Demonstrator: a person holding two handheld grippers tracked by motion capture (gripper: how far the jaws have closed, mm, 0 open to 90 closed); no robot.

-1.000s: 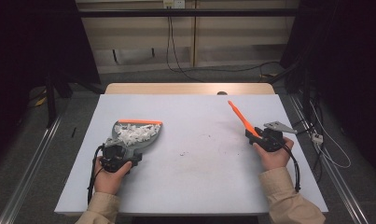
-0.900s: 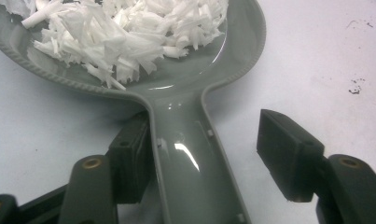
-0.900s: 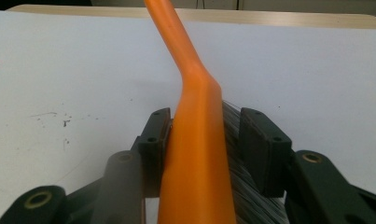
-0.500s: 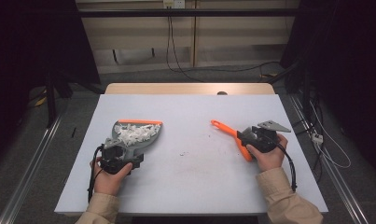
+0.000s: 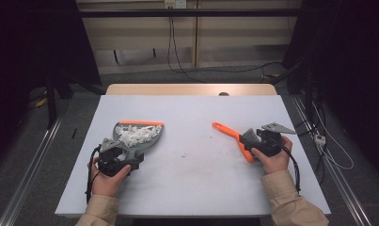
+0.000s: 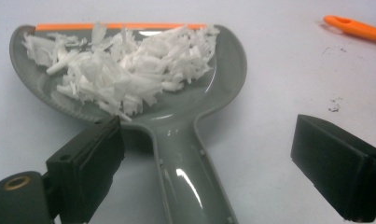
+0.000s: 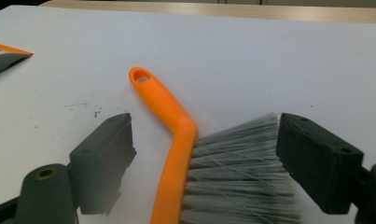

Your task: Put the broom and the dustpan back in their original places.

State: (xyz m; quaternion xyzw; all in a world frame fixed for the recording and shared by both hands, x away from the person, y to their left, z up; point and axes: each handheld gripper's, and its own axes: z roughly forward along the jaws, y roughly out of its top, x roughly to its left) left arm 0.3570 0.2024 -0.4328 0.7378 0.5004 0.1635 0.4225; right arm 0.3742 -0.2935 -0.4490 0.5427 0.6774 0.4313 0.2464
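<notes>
Basically both tools are let go and lie flat on the table (image 5: pixel 192 188). Left gripper (image 5: pixel 117 157): jaws have just been opening and now stand wide apart, pads clear of the dustpan (image 6: pixel 129 93) handle that runs up between them, so nothing is clamped. Pan rests on its own, handle toward the person, orange lip on the far edge, which keeps the load from sliding out. Inside it: a loose heap of white shreds (image 6: pixel 125 65), piled mostly toward the lip. Right gripper (image 5: pixel 261 141): jaws likewise have just been opening, now spread either side of the brush (image 7: pixel 185 154), pads off it; bristles lie toward the right jaw, orange handle angles away toward table centre. Looks like sweeping is done and both are parked. Farther out, a few dark specks (image 5: pixel 196 150) remain mid-table between pan and brush; beyond that the top is bare to its wooden far edge (image 5: pixel 192 89).
</notes>
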